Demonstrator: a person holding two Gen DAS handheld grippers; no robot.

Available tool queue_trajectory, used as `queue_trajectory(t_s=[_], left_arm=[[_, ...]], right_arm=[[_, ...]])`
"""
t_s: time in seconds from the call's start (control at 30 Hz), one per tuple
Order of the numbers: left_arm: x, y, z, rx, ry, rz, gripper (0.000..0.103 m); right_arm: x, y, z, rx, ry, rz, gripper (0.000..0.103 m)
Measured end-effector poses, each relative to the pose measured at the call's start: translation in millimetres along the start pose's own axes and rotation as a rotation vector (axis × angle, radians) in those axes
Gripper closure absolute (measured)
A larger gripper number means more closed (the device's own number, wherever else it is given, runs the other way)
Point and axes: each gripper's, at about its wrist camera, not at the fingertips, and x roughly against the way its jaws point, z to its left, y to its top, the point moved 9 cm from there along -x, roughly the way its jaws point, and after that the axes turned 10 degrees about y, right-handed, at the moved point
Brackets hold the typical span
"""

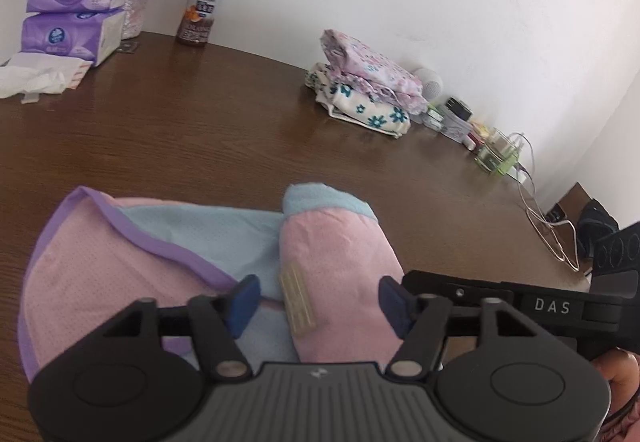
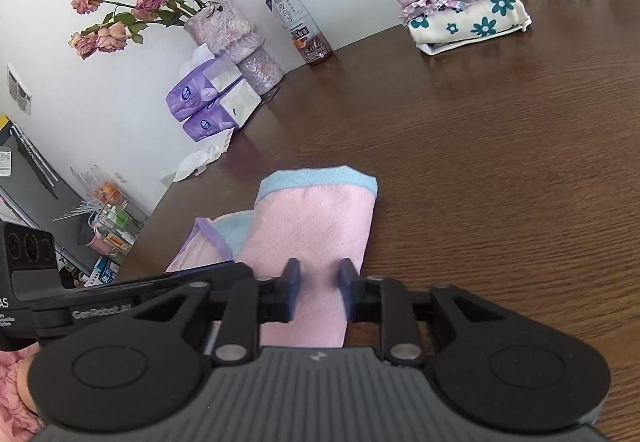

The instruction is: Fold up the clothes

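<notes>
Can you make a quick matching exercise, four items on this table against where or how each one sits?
Items:
1. drink bottle
2. floral folded stack
3. pink garment
4. tissue packs

Places or states:
A. lying under both grippers, partly folded
B. two stacked, beside the vase
C. upright at the wall, between vase and folded clothes
D. piled by the wall, beside the white speaker figure

Pairs: 1-C, 2-D, 3-A, 4-B
</notes>
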Motion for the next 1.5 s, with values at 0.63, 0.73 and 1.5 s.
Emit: queue_trajectory(t_s=[0.63, 0.73, 1.5], left_arm=[[-33, 28, 7, 0.094, 0.02, 0.116, 0.036], [-44, 30, 9, 0.116, -0.006, 0.153, 0.07], [-67, 50, 21, 0.228, 0.005, 0.192, 0.058]], right_arm=[[-19, 30, -13, -0.051, -0.063, 0.026, 0.074], [-26, 34, -12, -0.053, -0.069, 0.046, 0.075], [-50, 56, -29, -0.094, -0.076, 0.069, 0.063]])
